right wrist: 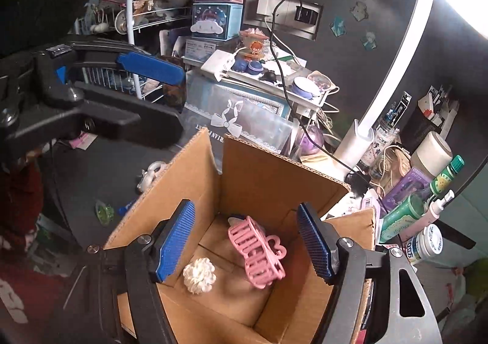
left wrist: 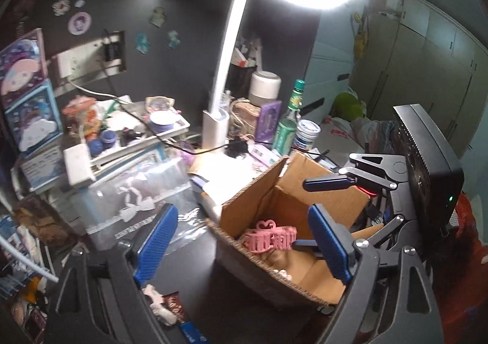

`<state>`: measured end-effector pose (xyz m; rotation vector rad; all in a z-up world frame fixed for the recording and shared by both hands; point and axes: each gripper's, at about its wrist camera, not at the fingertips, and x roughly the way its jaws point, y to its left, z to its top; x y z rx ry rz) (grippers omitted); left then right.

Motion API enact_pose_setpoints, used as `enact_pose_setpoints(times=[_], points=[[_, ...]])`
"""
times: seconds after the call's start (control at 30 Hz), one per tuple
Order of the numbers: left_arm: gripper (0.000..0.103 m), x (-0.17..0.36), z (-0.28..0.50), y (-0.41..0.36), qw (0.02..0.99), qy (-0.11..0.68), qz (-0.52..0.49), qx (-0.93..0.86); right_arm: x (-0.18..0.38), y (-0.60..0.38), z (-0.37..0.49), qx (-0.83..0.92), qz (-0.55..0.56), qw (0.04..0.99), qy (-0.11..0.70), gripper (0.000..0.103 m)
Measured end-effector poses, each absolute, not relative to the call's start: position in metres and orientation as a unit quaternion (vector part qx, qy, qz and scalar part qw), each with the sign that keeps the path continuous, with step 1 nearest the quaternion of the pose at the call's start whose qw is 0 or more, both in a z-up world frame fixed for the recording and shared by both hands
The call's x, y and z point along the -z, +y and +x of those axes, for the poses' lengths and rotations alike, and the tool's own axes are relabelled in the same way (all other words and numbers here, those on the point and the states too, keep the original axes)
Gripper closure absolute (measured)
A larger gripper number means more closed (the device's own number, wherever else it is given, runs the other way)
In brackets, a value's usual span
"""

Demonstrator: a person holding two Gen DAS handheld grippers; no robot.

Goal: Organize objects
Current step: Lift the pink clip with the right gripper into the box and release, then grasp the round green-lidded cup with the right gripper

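Note:
An open cardboard box (right wrist: 259,173) stands on the dark desk. Inside it lie a pink hair claw clip (right wrist: 257,252) and a white flower-shaped piece (right wrist: 199,275). My right gripper (right wrist: 245,245) is open and empty, right above the box mouth. My left gripper (left wrist: 241,243) is open and empty, hovering over the box's left edge; the box (left wrist: 305,191) and the clip (left wrist: 270,239) show there too. A white clip (right wrist: 151,175), a green clip (right wrist: 105,213) and a small blue item (right wrist: 126,208) lie on the desk left of the box.
A white desk lamp (left wrist: 224,76) stands behind the box. Green bottles (left wrist: 288,121), jars and a purple case crowd the back right. A cluttered white tray (right wrist: 259,79) sits on a clear storage box. A white and brown wrapped item (left wrist: 166,306) lies by my left fingers.

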<state>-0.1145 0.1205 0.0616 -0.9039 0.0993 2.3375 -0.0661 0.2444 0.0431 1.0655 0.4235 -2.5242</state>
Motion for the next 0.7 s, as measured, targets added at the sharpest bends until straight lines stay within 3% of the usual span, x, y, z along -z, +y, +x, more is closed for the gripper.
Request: enact_pose_setpoints(times=[0.43,0.7], points=[[0.016,-0.044,-0.066,0.010,0.189,0.012,-0.295,-0.936,-0.063,0.151,-0.037,0.888,0.317,0.306,0.128,0.037],[0.015,0.007,-0.038,-0.048,0.131,-0.012,-0.299,-0.945,-0.012,0.075,-0.021,0.843,0.338,0.408,0.096,0.037]])
